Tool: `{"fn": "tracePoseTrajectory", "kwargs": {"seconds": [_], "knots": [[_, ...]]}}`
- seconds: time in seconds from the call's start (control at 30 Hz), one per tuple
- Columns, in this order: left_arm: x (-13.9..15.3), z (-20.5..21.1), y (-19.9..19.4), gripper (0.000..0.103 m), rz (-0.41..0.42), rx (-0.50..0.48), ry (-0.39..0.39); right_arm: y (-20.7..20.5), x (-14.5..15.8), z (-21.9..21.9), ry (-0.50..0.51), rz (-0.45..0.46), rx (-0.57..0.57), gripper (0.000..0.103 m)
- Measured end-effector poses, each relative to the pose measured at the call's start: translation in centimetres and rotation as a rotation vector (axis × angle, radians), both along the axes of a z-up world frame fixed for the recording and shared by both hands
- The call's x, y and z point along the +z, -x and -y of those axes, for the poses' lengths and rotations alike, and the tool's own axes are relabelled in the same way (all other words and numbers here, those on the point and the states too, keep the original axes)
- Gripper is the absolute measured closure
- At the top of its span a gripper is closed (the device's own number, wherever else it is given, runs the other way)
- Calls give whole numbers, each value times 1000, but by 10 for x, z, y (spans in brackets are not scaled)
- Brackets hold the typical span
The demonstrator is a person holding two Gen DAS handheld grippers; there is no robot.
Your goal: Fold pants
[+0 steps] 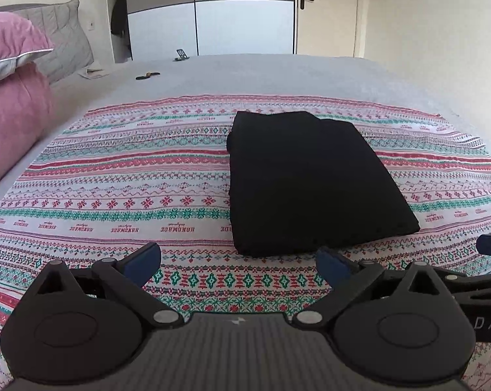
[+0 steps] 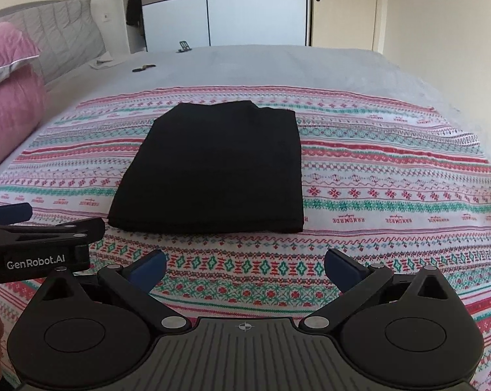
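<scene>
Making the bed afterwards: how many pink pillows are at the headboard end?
2, stacked at the bed's left edge: the upper pink pillow rests on the lower pink pillow. Others may lie beyond the frame.

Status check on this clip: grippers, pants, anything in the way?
Left gripper open, empty. Right gripper open, empty. Black pants folded into a flat rectangle on the patterned cloth, clear of both jaws. Nothing in the way.
</scene>
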State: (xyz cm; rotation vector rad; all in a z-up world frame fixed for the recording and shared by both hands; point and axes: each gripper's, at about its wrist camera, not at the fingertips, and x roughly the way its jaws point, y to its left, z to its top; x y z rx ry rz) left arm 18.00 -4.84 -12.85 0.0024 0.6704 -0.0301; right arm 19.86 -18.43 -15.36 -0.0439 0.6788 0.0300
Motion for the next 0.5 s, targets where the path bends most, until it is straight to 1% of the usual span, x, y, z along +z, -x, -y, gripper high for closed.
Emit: {"fn": "tracePoseTrajectory", "kwargs": {"seconds": [0.13, 0.23, 0.5], "knots": [[-1, 0, 1, 4, -2, -27, 2, 1, -1, -2, 11, 3, 3, 0], [-1, 2, 3, 4, 11, -29, -18, 0, -1, -3, 14, 3, 2, 0], [-2, 2, 1, 4, -2, -33, -8, 0, -1, -2, 12, 1, -1, 0]]}}
